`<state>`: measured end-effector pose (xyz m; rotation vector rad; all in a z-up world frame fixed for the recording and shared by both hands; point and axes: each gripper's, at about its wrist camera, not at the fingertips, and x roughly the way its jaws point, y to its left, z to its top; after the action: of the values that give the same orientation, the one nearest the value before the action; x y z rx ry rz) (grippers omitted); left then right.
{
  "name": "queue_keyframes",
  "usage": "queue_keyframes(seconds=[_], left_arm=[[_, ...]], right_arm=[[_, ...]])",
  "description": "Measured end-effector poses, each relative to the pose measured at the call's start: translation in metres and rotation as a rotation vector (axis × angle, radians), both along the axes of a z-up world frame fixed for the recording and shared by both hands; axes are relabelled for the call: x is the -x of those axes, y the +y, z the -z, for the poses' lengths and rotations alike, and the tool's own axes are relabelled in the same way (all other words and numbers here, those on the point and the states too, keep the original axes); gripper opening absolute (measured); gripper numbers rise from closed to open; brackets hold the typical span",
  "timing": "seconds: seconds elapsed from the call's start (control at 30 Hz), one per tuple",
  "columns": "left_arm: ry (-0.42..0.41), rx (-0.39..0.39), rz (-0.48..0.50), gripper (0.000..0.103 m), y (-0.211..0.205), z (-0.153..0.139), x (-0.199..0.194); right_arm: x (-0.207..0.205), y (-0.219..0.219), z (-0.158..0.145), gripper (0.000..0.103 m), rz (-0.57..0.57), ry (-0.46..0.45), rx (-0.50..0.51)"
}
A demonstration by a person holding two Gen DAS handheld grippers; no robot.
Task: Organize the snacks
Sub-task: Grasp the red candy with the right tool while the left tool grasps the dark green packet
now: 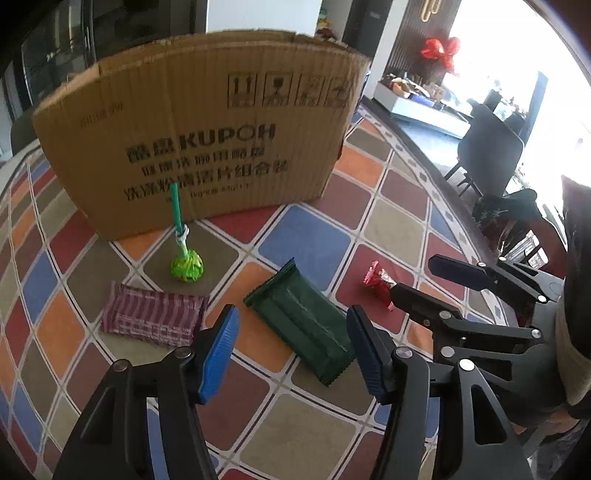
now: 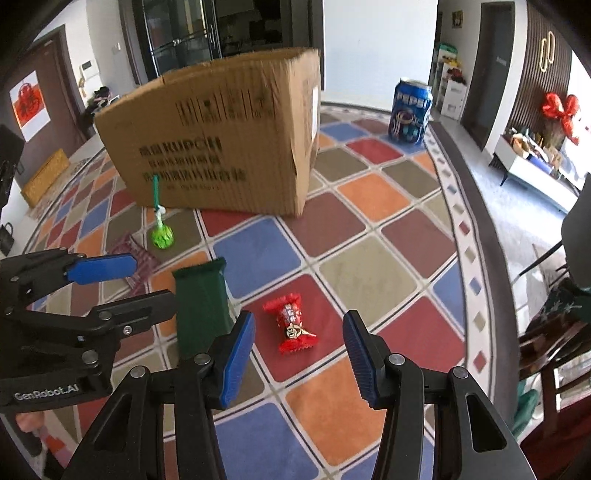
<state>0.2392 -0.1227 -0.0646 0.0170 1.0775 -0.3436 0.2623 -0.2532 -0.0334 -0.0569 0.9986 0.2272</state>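
Both grippers empty: left gripper (image 1: 291, 349) jaws apart over green packet (image 1: 301, 319), right gripper (image 2: 299, 354) jaws apart over red candy (image 2: 291, 323); lollipop (image 1: 186, 267), striped packet (image 1: 153, 317) left, cardboard box (image 1: 199, 129) far

I am working in a home living room: multicoloured checked rug (image 2: 369, 280), dark glass-door cabinet (image 2: 184, 33), red balloon bow (image 2: 561, 110).

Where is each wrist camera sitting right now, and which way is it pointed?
Left wrist: behind the open left claw, angled down at the green packet; the right claw shows at the right edge.
Right wrist: behind the open right claw, angled down at the red candy; the left claw enters from the left.
Shared: cardboard box, green lollipop, striped packet, checkered tablecloth.
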Motion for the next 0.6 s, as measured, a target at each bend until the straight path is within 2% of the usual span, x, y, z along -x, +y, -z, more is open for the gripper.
queue_keyframes(seconds=[0.3,0.6], left_arm=[[0.043,-0.009,-0.034,0.060,-0.001,0.011,-0.006],[0.057,-0.029,-0.035,0.061,-0.012,0.017,-0.013]], right_arm=[[-0.012,0.005,0.023,0.042,-0.021,0.036,-0.006],[-0.018,0.003,0.033,0.026,-0.020,0.063,-0.017]])
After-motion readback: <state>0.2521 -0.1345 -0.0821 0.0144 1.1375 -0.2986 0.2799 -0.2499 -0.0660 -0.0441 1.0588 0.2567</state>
